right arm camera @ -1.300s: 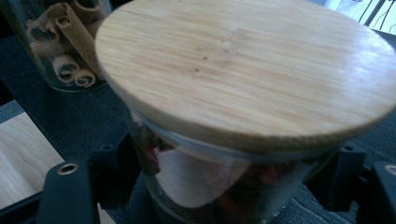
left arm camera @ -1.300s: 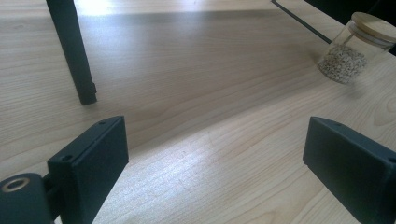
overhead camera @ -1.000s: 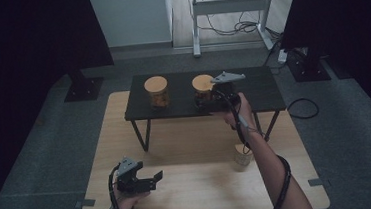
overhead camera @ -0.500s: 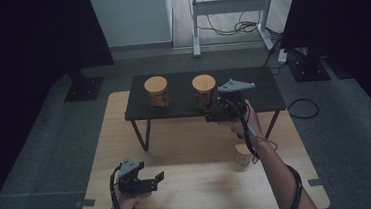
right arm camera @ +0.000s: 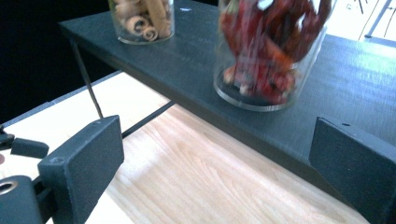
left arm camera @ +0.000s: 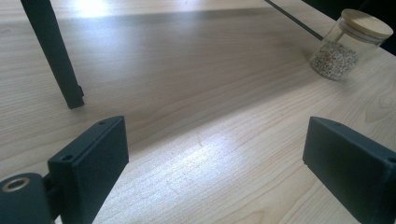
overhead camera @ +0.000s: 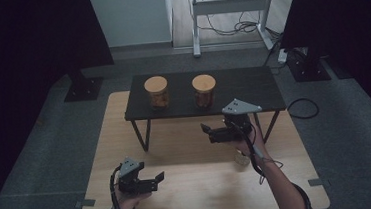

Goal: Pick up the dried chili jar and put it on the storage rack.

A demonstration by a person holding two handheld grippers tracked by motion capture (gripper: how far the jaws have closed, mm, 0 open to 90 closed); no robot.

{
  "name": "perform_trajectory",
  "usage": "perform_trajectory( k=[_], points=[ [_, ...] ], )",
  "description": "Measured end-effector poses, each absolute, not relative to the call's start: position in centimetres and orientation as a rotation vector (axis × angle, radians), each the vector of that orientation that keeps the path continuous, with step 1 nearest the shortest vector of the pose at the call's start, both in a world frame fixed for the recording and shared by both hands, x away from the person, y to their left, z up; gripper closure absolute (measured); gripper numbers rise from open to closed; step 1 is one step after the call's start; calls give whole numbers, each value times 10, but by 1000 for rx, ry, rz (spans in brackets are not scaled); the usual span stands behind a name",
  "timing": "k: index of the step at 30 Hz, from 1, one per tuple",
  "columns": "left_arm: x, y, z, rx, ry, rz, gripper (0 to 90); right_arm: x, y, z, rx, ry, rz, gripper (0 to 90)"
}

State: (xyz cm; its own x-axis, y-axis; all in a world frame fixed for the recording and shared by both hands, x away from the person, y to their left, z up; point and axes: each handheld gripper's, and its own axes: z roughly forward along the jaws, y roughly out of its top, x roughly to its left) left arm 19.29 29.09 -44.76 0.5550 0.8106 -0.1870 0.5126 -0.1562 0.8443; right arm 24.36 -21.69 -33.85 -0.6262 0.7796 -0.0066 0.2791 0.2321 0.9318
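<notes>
Right gripper (overhead camera: 206,132) pulled back off black shelf (overhead camera: 252,81), jaws wide, empty | left gripper (overhead camera: 160,180) wide below shelf | chili jar (overhead camera: 204,90) glass, slippery, fragile: grip mid-body

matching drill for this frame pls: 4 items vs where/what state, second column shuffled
Items:
1. cinnamon jar
2. red chilli jar
3. seed jar
4. left gripper

Places or states:
A. on the light wooden board, near its right edge
B. black shelf, left spot
C. open, low over the board, holding nothing
D. black shelf, right spot

Pairs: 1-B, 2-D, 3-A, 4-C
</notes>
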Motion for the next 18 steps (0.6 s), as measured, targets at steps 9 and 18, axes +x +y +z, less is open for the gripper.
perform_trajectory(
  k=[9, 18],
  points=[
    [193, 290, -447, 1830, 1088, 389, 65, 221, -232, -362, 974, 2010, 1468, 21],
    [191, 290, -446, 1827, 1082, 393, 65, 194, -243, -399, 995, 2001, 1522, 15]
  ],
)
